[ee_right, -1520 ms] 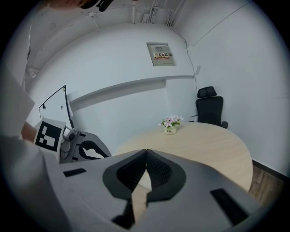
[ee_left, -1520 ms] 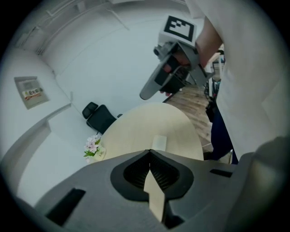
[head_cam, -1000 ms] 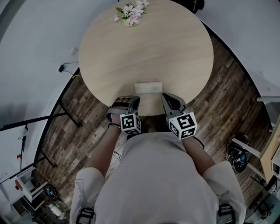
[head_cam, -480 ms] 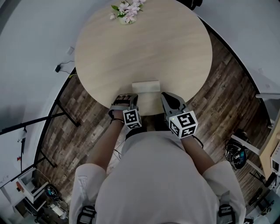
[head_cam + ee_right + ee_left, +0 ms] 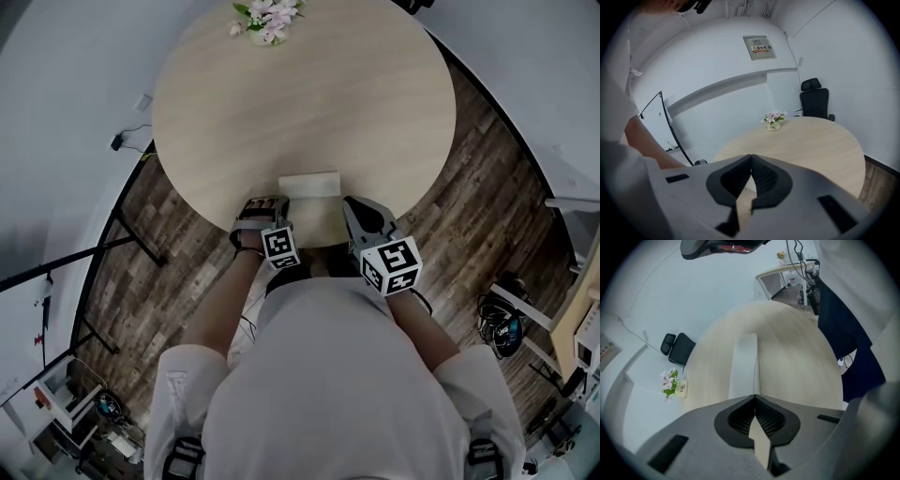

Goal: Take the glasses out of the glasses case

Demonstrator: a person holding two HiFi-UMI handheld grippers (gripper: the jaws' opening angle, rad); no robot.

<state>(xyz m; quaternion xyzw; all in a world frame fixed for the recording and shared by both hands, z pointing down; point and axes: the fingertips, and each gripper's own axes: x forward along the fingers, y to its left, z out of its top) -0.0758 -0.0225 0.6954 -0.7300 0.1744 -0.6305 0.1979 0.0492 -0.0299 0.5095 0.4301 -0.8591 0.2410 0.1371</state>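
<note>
1. Glasses case (image 5: pixel 309 185): pale, shut, lying flat at the six o'clock edge of the round table (image 5: pixel 309 94).
2. Left gripper (image 5: pixel 265 201): I have it at the case's seven o'clock, jaws pressed together with nothing between them. The case lies just past its tips.
3. Right gripper (image 5: pixel 350 202): I have it at the case's five o'clock, jaws likewise together and empty.
4. Flowers (image 5: pixel 267 17): at the table's twelve o'clock edge.
</note>
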